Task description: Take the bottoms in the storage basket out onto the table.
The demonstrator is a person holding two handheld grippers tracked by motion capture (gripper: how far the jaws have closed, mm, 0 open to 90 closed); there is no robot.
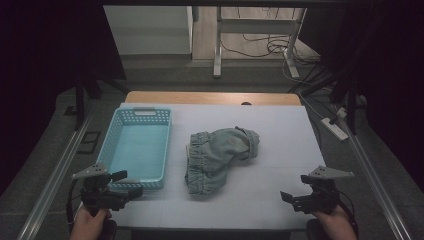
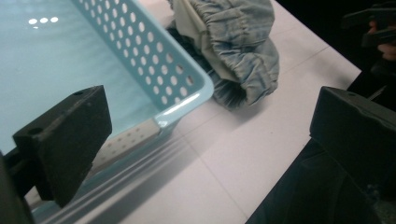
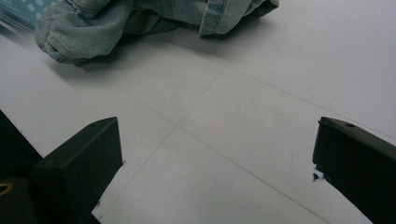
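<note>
A light blue perforated basket [image 1: 137, 147] sits left on the white counter [image 1: 280, 145], just beside crumpled, faded denim shorts [image 1: 217, 155] at centre. Left tongs [image 1: 131, 184] and right tongs [image 1: 292, 196] hover near, wide open, empty.

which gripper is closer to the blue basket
Left. The left gripper sits right at the blue basket's near corner, jaws open; the right gripper is far across the table, beyond the denim garment.

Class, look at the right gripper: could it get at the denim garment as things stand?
Probably yes: the right gripper is open, and bare white table lies between it and the denim garment.
</note>
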